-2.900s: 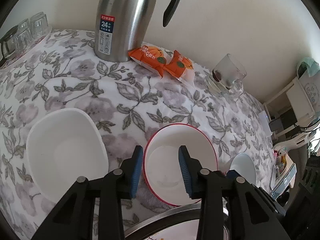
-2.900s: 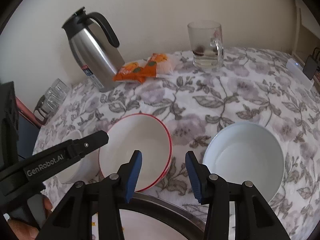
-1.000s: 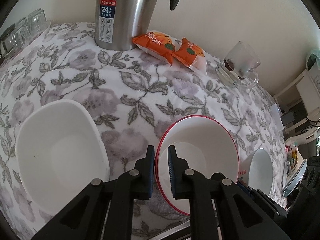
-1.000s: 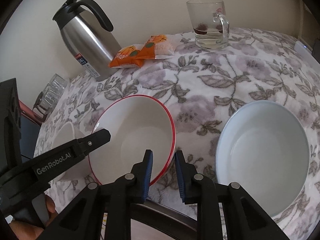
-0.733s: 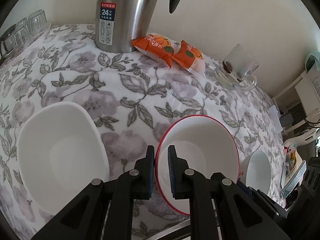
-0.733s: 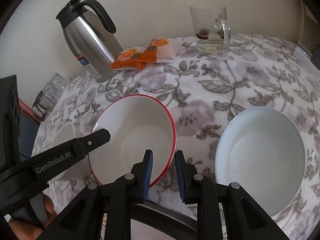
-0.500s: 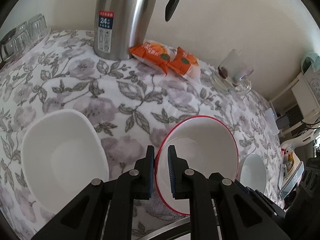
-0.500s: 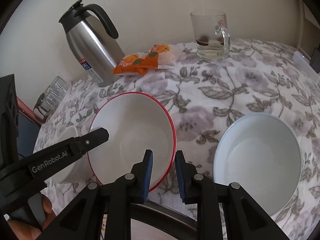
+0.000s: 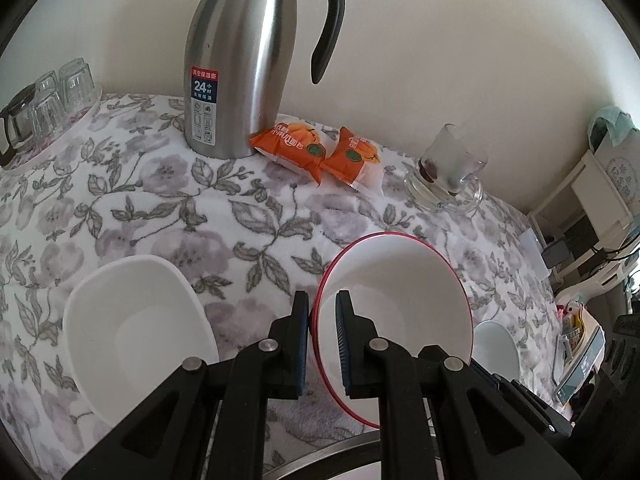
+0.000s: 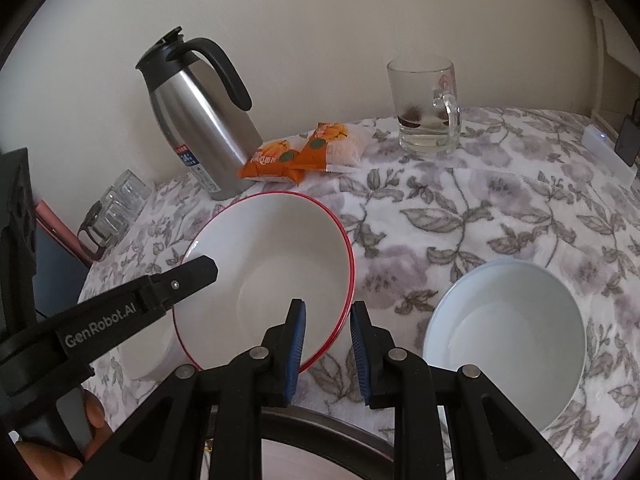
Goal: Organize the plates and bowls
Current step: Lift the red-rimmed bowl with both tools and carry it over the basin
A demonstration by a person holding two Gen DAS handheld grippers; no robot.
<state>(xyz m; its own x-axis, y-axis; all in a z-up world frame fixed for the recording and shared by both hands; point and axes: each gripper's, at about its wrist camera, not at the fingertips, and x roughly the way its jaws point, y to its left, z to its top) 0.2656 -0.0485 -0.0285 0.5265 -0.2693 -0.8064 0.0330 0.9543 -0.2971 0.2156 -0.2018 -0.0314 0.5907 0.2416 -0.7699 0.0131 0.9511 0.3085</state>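
A white bowl with a red rim [image 9: 396, 300] is held off the flowered tablecloth [image 9: 224, 216] by both grippers. My left gripper [image 9: 320, 308] is shut on its left rim, one blue pad inside and one outside. My right gripper [image 10: 326, 312] is shut on its near right rim [image 10: 334, 334]; the bowl [image 10: 280, 260] tilts a little. The left gripper's finger [image 10: 196, 272] shows at the bowl's left side in the right wrist view. A squarish white bowl [image 9: 136, 328] rests on the cloth to the left, and a pale blue bowl [image 10: 508, 344] to the right.
At the back stand a steel thermos jug [image 9: 240, 60], two orange snack packets [image 9: 316, 152] and a glass mug [image 10: 424, 108]. Small glasses [image 9: 48, 104] sit on a tray at the far left. A round dark metal rim [image 10: 320, 420] lies just below the grippers. A hand [image 10: 92, 416] holds the left gripper.
Both grippers, open around the red-rimmed bowl at first, have shut on its rim. Over the last second they have lifted it a little off the cloth.
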